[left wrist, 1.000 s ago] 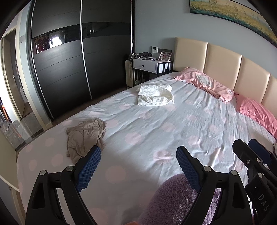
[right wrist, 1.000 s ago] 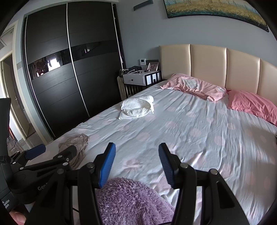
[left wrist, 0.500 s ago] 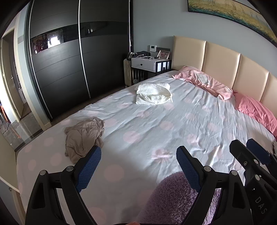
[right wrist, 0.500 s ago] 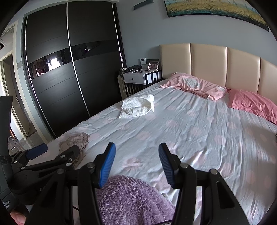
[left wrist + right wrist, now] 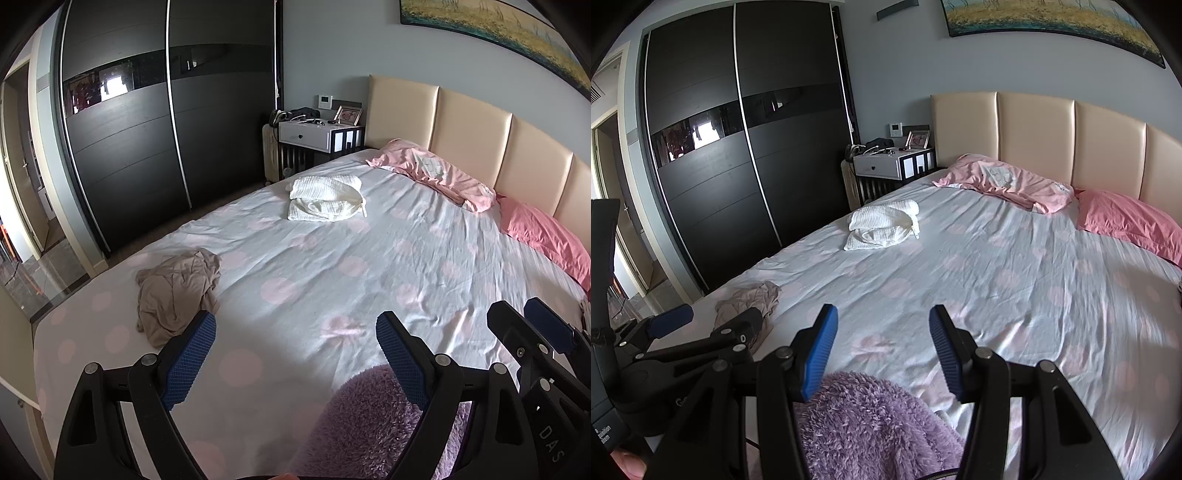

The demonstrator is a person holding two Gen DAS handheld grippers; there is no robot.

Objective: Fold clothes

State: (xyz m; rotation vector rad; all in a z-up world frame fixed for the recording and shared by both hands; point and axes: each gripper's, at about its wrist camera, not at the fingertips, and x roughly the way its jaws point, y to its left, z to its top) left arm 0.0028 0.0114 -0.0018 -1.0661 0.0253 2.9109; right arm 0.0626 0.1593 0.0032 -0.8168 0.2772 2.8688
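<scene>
The left gripper [image 5: 295, 345] hangs above the foot edge of the bed [image 5: 332, 266] with its blue-padded jaws spread wide and nothing between them; the right gripper [image 5: 882, 349] hangs just beside it, jaws likewise parted and holding nothing; each gripper shows at the edge of the other's view. A fluffy purple garment [image 5: 871, 424] lies bunched at the foot edge, directly under both grippers, though whether either frame touches it is hard to tell from these angles. A crumpled beige garment [image 5: 177, 291] sits near the bed's left edge, toward the foot corner, well apart from the purple one; a folded white garment [image 5: 325, 197] rests farther up, near the same left edge and closer to the headboard [image 5: 1034, 136]. Two pink pillows [image 5: 1008, 181] lie along the head edge; the nearer-left one is rumpled. The sheet is pale with pink dots and lightly wrinkled. Beyond the bed's left side stand a dark sliding wardrobe [image 5: 147, 129] and a white nightstand [image 5: 314, 134] at the head corner.
</scene>
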